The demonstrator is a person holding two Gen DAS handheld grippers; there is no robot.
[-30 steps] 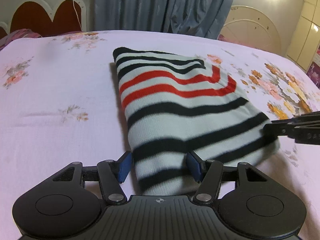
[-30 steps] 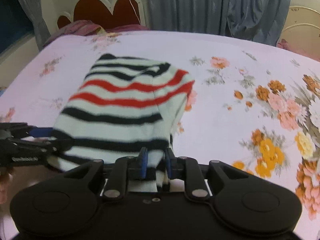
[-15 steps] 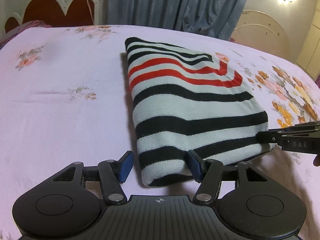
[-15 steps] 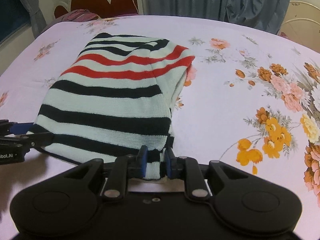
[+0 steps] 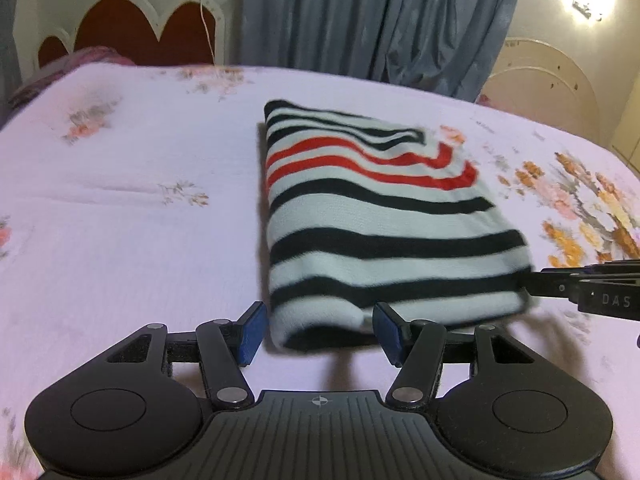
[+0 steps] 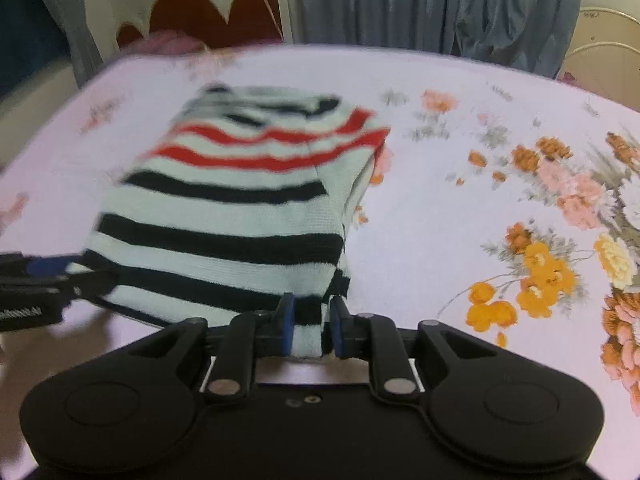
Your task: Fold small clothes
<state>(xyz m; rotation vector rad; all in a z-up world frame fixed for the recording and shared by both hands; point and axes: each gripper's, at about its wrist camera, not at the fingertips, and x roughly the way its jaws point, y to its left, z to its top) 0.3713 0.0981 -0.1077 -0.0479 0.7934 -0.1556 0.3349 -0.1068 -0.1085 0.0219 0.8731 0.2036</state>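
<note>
Lying folded at the bed's (image 5: 120, 220) centre, the striped garment (image 5: 380, 216) is being gripped at its six-o'clock corner by the right fingers (image 6: 311, 326), the left fingers (image 5: 316, 330) spread unclenched; letting go probably comes next.

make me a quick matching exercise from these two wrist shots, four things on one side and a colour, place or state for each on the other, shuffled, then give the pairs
Things:
1. left gripper
2. right gripper
3. striped sweater
4. curtain

Descriptions:
A. grey-blue, hanging behind the bed
B. folded, lying on the floral bedsheet
C. jaws apart, pads on either side of the near left corner of the fold, not pressing it
D. jaws close together, pinching the near right corner of the fold

Pairs: 1-C, 2-D, 3-B, 4-A
</note>
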